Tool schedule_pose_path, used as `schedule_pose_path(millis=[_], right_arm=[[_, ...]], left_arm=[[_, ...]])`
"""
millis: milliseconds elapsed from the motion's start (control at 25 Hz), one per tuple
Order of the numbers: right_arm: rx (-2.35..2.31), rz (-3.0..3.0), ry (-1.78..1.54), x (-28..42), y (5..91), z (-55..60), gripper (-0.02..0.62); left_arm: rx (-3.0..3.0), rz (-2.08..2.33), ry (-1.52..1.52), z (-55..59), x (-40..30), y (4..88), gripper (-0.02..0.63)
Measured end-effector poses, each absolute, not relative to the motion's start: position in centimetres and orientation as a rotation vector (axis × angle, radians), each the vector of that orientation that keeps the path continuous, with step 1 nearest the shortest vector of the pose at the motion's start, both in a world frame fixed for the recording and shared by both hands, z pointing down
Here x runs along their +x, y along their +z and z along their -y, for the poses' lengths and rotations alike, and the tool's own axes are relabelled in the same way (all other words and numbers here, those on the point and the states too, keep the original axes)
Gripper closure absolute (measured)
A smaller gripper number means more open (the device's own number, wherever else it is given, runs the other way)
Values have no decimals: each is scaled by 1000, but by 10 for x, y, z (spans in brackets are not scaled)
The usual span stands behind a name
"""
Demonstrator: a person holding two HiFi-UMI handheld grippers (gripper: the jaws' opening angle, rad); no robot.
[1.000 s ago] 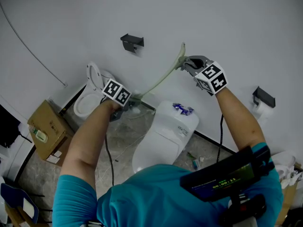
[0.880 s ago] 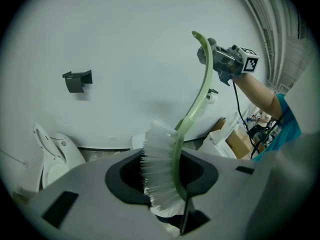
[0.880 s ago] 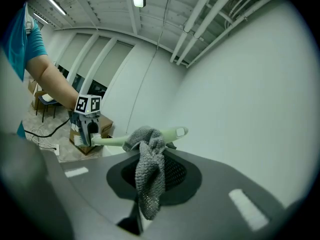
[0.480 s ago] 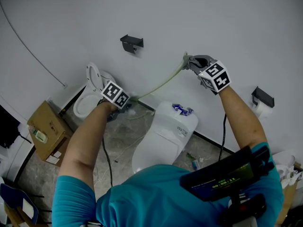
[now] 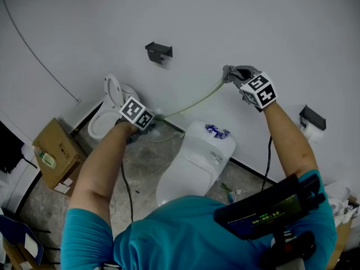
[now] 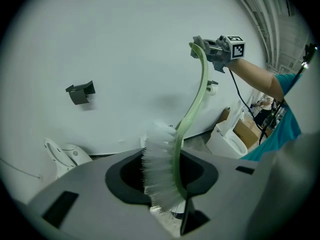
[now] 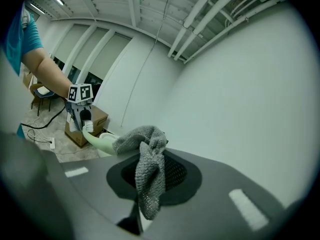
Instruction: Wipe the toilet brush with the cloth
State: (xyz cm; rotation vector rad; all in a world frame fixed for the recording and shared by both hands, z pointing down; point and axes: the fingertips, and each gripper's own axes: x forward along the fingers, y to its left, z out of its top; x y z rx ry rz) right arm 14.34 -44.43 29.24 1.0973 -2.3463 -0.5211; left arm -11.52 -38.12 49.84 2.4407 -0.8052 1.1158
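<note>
Bathroom wall [image 5: 253, 16] behind: left claw [image 5: 153, 118] grips toilet brush [image 6: 200, 84], right claw [image 5: 232, 73] pinches cloth [image 7: 147, 169] around handle's end; wiping underway, probably a return stroke next.

Left gripper [image 6: 162, 176] is clamped on the white bristle end of the toilet brush [image 6: 156, 154], green handle curving up to the right gripper [image 6: 205, 48] against the wall [image 6: 125, 44].

Teal short-sleeved shirt [image 5: 169, 238], grey left claw [image 5: 153, 120], grey right claw [image 5: 228, 73], black-and-white marker cubes [image 5: 259, 90], black cables [image 5: 269, 157]

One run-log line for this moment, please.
left gripper: shut on toilet brush bristle head | right gripper: cloth clamped over handle end | step: handle wipe
</note>
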Motion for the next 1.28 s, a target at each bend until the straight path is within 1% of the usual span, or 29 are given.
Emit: schedule_pose_path(millis=[200, 320, 520, 680, 920, 1280], right_arm=[[1130, 2412, -533, 134, 277, 432, 566], [1102, 2451, -542, 108, 281, 414, 566], [928, 2456, -546, 35, 333, 381, 566], [876, 2402, -568, 0, 374, 374, 566], [878, 2312, -606, -19, 404, 381, 566], [851, 2169, -698, -34, 434, 387, 566]], left_arm=[[2334, 956, 1123, 391, -136, 508, 454], [2293, 1038, 1149, 397, -142, 513, 454], [2287, 1095, 1075, 406, -126, 505, 454], [2288, 1117, 1071, 407, -108, 498, 454], [2285, 1107, 1043, 411, -79, 496, 454], [2298, 1087, 1022, 408, -62, 496, 454]])
